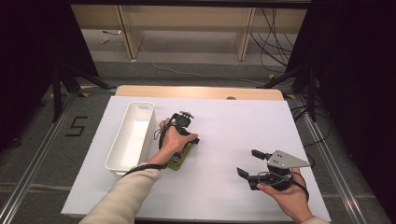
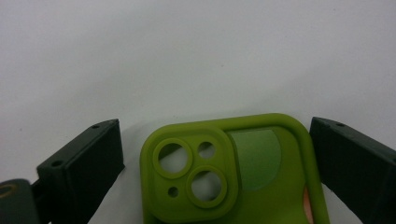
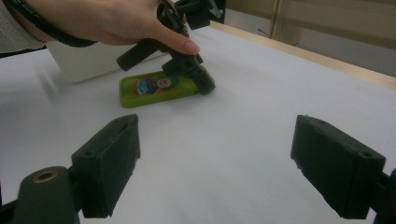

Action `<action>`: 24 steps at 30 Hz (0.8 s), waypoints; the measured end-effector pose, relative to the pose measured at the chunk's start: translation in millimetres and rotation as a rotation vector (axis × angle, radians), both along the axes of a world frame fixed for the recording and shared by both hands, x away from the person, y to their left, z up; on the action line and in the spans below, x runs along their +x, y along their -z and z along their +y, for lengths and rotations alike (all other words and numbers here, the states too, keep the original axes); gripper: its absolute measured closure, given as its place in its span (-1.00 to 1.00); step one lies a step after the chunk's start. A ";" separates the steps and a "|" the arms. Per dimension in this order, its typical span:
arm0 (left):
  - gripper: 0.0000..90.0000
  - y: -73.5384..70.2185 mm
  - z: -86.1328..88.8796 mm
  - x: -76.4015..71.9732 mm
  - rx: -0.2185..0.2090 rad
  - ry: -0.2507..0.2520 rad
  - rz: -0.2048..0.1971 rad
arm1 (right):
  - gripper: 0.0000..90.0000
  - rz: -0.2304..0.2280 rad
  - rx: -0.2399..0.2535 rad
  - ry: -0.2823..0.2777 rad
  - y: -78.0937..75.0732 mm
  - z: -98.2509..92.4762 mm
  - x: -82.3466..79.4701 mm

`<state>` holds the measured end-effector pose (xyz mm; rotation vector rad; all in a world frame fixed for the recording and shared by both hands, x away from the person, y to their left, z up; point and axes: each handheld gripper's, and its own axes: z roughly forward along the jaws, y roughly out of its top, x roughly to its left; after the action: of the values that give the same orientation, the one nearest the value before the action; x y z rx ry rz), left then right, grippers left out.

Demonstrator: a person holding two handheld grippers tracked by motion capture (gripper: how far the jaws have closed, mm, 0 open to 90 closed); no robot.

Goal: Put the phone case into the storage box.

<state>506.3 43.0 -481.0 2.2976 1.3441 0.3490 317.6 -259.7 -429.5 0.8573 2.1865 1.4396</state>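
A lime-green phone case (image 1: 179, 161) lies flat on the white table sheet, just right of the white bin. Its camera cut-outs face my left gripper (image 2: 215, 137) in the left gripper view. That gripper (image 1: 181, 150) points down over the case (image 2: 243, 182), open, with one jaw on each side of its top end. The right jaw is close against the case's edge and the left jaw stands apart. In the right gripper view a colourful picture shows on the case (image 3: 156, 88). My right gripper (image 1: 250, 163) hovers open over bare sheet at the right front, with nothing between its jaws (image 3: 217, 140).
A long white bin (image 1: 114, 151) stands left of the case, and its inside looks bare. The white sheet (image 1: 224, 126) covers the table, with a wooden strip along the far edge. Floor, tripod legs and cables lie beyond.
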 end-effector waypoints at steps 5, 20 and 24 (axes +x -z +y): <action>-0.87 -1.1 -0.5 0.2 -0.006 -0.005 0.014 | -0.63 0.000 0.001 -0.001 0.4 0.1 0.2; -0.68 -4.4 -3.2 -1.1 -0.003 -0.008 0.028 | -0.63 0.002 -0.002 -0.002 0.6 0.4 0.2; -0.68 -4.3 -3.1 -1.1 -0.005 -0.009 0.028 | -0.63 0.002 -0.002 -0.001 0.6 0.2 0.3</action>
<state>505.1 39.9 -476.8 2.3008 1.3678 0.3173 317.9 -259.6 -430.1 0.8574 2.1901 1.4377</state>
